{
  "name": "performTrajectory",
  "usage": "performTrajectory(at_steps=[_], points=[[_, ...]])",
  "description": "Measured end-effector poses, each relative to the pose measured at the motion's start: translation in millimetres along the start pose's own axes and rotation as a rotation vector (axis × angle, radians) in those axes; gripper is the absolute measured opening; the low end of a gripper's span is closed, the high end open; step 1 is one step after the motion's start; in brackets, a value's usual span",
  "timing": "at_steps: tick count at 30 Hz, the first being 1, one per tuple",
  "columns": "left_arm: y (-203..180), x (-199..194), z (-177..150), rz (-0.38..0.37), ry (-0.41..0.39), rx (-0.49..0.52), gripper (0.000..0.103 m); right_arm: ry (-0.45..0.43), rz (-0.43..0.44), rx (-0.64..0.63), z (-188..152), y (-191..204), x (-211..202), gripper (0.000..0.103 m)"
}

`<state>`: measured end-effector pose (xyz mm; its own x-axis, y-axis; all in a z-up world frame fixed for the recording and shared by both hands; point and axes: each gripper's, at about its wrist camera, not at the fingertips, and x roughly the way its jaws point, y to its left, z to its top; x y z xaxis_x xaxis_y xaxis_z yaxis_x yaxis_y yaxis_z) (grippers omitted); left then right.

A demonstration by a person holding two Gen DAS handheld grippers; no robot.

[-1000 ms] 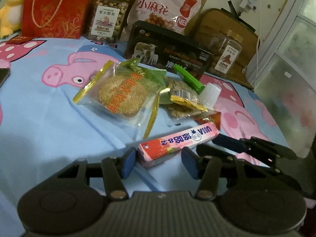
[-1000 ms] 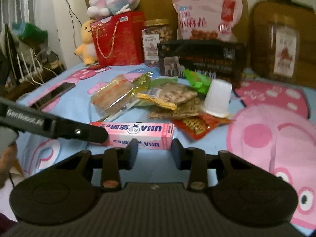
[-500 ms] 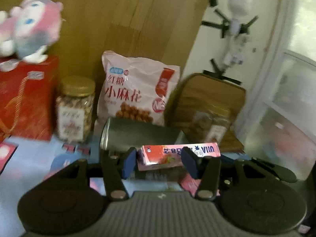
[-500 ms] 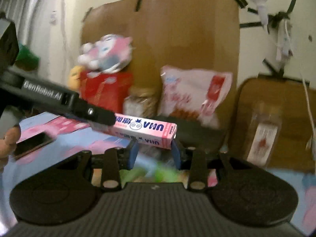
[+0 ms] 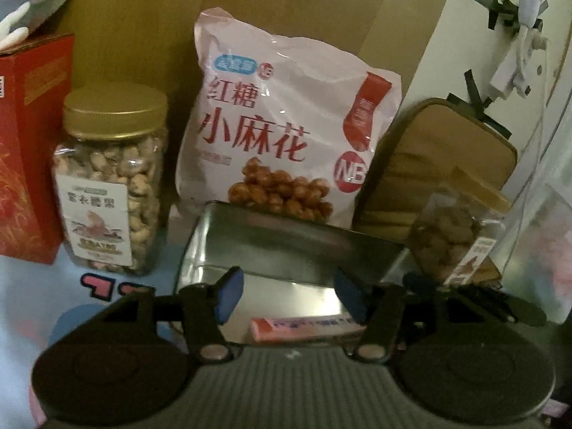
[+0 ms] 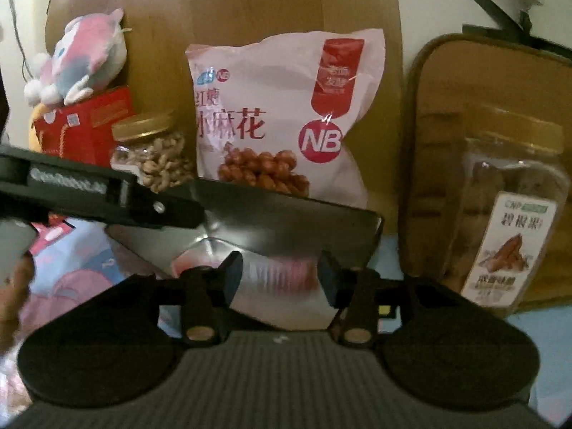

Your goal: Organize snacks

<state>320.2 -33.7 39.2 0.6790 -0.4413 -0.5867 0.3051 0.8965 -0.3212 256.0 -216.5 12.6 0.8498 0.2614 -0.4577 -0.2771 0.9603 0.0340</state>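
An open shiny metal tin [image 5: 286, 246] stands in front of both grippers; it also shows in the right wrist view [image 6: 286, 221]. The pink UHA candy box [image 5: 307, 327] lies inside the tin, below and between my left gripper's blue fingers. My left gripper [image 5: 291, 295] is open and holds nothing, just above the tin. My right gripper [image 6: 280, 277] is open and empty over the tin, where a blurred pink shape [image 6: 275, 275] shows inside. The left gripper's finger [image 6: 107, 196] crosses the right wrist view from the left.
Behind the tin stand a pink snack bag [image 5: 286, 121], a nut jar with gold lid [image 5: 111, 178], a red gift bag [image 5: 25, 150], a second jar [image 6: 514, 207] and a tan cushion [image 5: 439, 164]. A plush toy [image 6: 82, 57] sits on the red bag.
Both grippers held the UHA box in the air over the tin; now both have opened and the box lies inside the tin.
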Motion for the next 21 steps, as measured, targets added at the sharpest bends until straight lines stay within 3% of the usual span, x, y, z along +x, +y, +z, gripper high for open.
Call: performTrajectory(at_steps=[4,6,9,12,16,19,21], points=[[4,-19,2,-0.006,-0.051,-0.019,0.057,-0.068,-0.052,-0.112,0,2,15,0.054],[4,-31,1,-0.002,-0.070,-0.022,0.057,-0.133,-0.107,-0.173,1,1,19,0.069],[2,-49,-2,0.008,-0.081,-0.021,0.057,-0.208,-0.138,-0.274,1,-2,18,0.072],[-3,-69,-14,-0.015,-0.065,0.004,0.057,-0.202,-0.180,-0.300,11,0,5,0.071],[-9,-92,-41,-0.078,0.009,0.024,0.057,-0.169,-0.039,-0.139,10,-1,-66,0.071],[-9,-104,-65,-0.143,0.042,-0.018,0.057,-0.096,0.083,0.023,-20,-2,-113,0.071],[-9,-109,-77,-0.163,0.044,-0.046,0.057,-0.027,0.107,0.082,-43,2,-124,0.071]])
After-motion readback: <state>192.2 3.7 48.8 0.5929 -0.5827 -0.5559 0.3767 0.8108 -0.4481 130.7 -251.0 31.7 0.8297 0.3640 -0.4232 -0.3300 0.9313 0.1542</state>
